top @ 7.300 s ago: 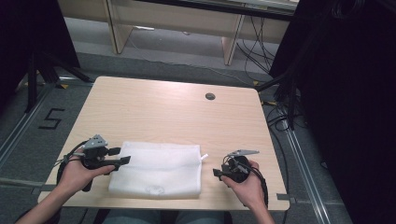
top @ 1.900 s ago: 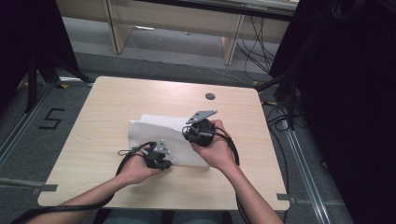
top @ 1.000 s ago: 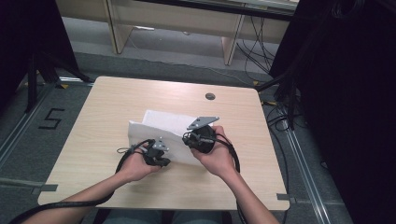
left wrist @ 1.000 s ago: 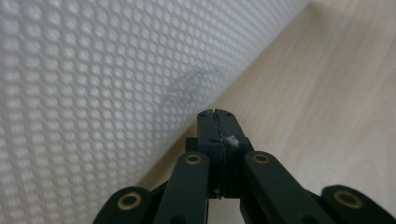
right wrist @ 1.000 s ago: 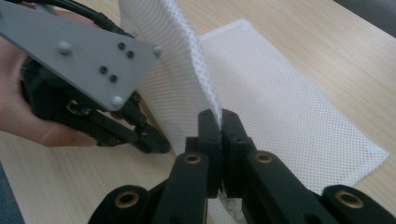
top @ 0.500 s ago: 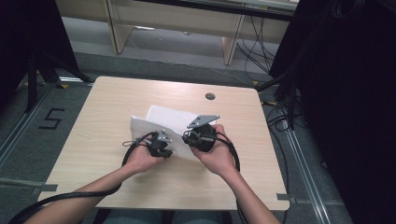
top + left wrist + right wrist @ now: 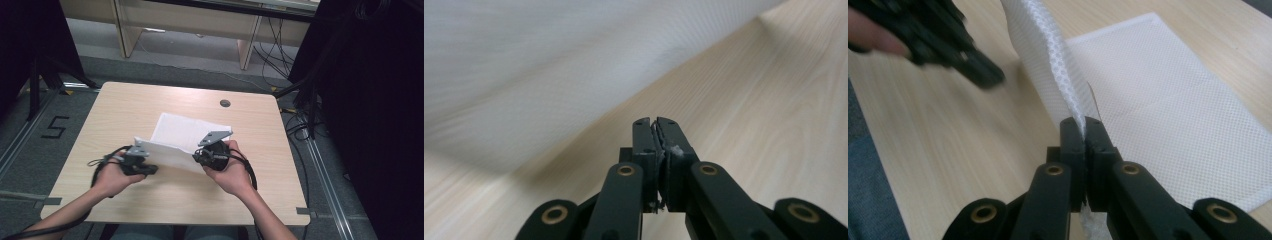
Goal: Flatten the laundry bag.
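Right tongs, nearest in the right gripper view, with jaws clenched on an edge of the white mesh cloth; the pinched edge rises from between the jaws and runs up and away, while the rest of the cloth lies flat on the worktop beyond and to the right of these tongs; the left tongs appear blurred farther off at upper left, beside the raised fold. Left tongs, in the left gripper view, with jaws pressed together and a thin pale sliver between the pads; whether this sliver is cloth cannot be told; the cloth spreads blurred above and ahead of them, over the pale wood worktop. In the high view, left tongs and right tongs sit at the near edge of the cloth, one at each end, each held in a hand; the near edge is lifted off the worktop, the far part lying flat beyond both tongs; a small dark round hole lies farther off, past the cloth.
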{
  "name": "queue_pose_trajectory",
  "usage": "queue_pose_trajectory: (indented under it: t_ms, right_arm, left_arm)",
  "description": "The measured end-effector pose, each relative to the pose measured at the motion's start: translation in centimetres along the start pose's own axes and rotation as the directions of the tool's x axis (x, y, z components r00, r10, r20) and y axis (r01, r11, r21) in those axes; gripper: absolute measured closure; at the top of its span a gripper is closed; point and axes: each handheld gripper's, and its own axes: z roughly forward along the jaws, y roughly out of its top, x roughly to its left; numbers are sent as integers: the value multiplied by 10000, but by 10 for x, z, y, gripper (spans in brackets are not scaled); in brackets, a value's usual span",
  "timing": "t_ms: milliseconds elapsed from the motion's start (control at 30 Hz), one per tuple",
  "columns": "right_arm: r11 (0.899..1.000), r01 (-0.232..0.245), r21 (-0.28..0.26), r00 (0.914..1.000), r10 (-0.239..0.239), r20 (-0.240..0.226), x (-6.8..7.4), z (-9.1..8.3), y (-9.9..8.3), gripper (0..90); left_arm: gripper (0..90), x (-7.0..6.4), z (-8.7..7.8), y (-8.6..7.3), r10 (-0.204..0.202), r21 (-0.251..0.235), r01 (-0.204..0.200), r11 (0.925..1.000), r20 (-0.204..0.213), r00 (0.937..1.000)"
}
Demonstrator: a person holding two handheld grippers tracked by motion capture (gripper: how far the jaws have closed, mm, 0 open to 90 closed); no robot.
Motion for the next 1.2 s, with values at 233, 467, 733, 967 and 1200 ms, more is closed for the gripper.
queue_pose_trajectory:
  t_ms: [233, 467, 733, 967, 1200]
  right_arm:
    - [9991, 185, 375, 9984, -164, -549, 19, 4, -13, 894]
    - [9912, 477, 1232, 9915, -320, -1264, 39, 16, -37, 893]
    - [9704, 563, 2347, 9800, -88, -1988, 47, 36, -66, 889]
    - [9454, 485, 3222, 9701, 322, -2406, 49, 42, -84, 883]
    - [9602, -1, 2792, 9620, 763, -2622, 42, 25, -91, 700]
  left_arm:
    - [862, 43, -61, -43, -1390, -968, 1241, 9875, -1665, 9762]
    - [831, 50, -65, -44, -1752, -1294, 1529, 9797, -1843, 9671]
    - [738, 26, -33, -19, -626, -430, 593, 9973, -813, 9947]
    - [646, 9, 1, -8, -75, 426, 69, 9991, 120, 9999]
    - [593, 0, 10, -6, 160, 791, -191, 9967, 393, 9991]
